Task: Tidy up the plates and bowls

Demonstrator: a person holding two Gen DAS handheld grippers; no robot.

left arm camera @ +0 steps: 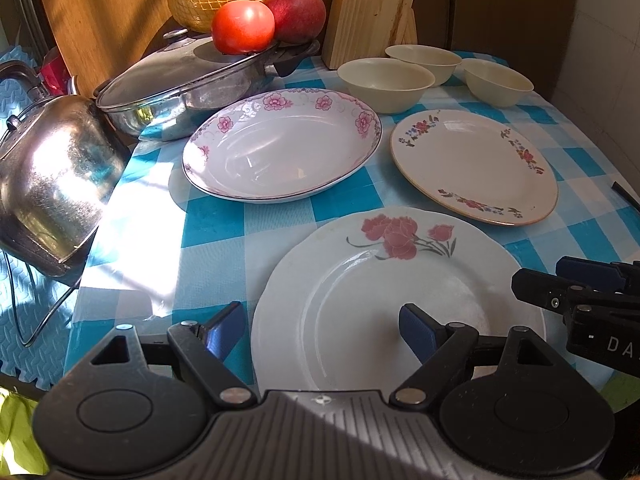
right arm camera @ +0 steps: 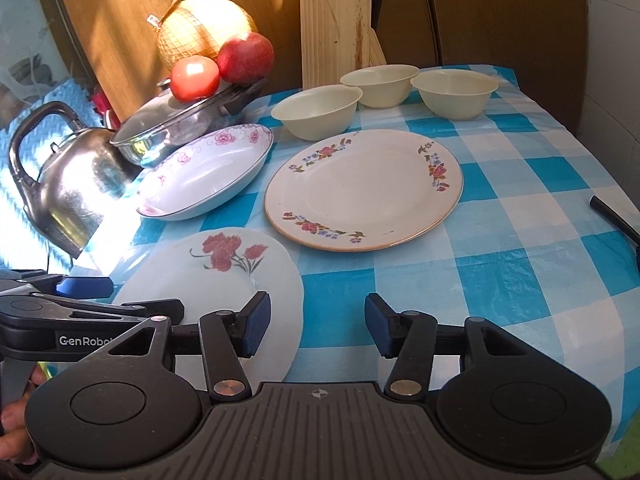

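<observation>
Here, three empty bowls [right arm camera: 320, 114], bare plates [right arm camera: 362, 188]

Both grippers are matte black plastic with ribbed bases, round side discs and silver pivot screws. The left gripper [left arm camera: 322, 330] and right gripper [right arm camera: 316, 328] carry blue finger pads [right arm camera: 256, 330]. White lettering reading "GenRobo" marks the left one's side.

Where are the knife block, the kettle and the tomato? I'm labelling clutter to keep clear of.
knife block [right arm camera: 336, 28], right wrist view, on its front wooden face.
kettle [left arm camera: 56, 184], left wrist view, on its shiny steel body.
tomato [left arm camera: 243, 27], left wrist view, on its red skin, middle.
</observation>
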